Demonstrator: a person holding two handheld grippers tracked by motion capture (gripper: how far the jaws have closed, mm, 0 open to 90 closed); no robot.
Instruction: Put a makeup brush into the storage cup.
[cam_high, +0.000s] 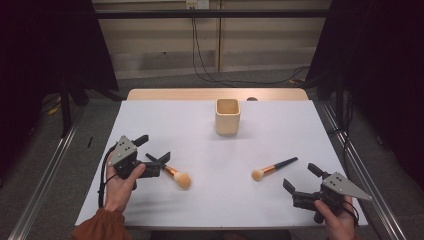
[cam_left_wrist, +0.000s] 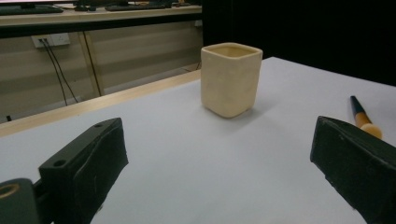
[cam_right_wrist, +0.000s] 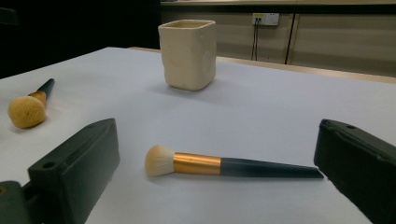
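We hold both tools wide open, gripping nothing. Our left tool (cam_high: 156, 150) sits at eight o'clock on the worktop (cam_high: 165, 120), its near jaw touching the round brush (cam_high: 176, 175). Our right tool (cam_high: 302, 179) rests at four o'clock, the pale brush (cam_high: 272, 168) just beyond it. The cup (cam_high: 227, 116) stands at twelve.

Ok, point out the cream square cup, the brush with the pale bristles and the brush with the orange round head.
Cream square cup (cam_high: 227, 119), high view, front wall.
Pale-bristled brush (cam_right_wrist: 196, 164), right gripper view, gold ferrule.
Orange round-headed brush (cam_high: 182, 179), high view, head.
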